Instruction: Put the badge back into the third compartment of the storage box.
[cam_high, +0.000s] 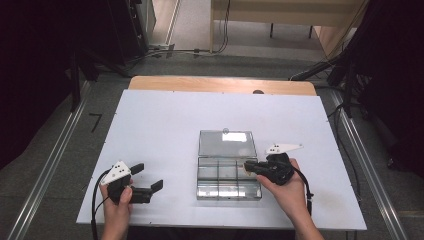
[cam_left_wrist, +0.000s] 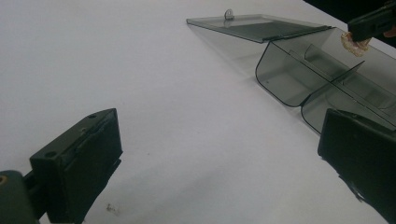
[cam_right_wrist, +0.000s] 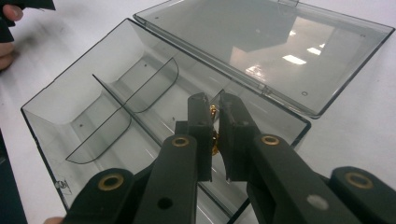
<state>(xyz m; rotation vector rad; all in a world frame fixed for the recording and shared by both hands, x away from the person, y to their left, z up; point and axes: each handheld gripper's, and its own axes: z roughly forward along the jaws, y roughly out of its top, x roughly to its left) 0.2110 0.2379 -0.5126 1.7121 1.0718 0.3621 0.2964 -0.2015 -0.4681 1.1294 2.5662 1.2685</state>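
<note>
The white worktop (cam_high: 165, 130) carries a clear compartment box (cam_high: 228, 184), its lid (cam_high: 225, 143) lying open flat on the far side. The left claw (cam_high: 150, 177) rests on the worktop well to the left of the box, its jaws wide apart with nothing between them. The right claw (cam_high: 248, 165) hovers over the box's right rear compartment, clamped on a small golden item (cam_right_wrist: 213, 126).
</note>
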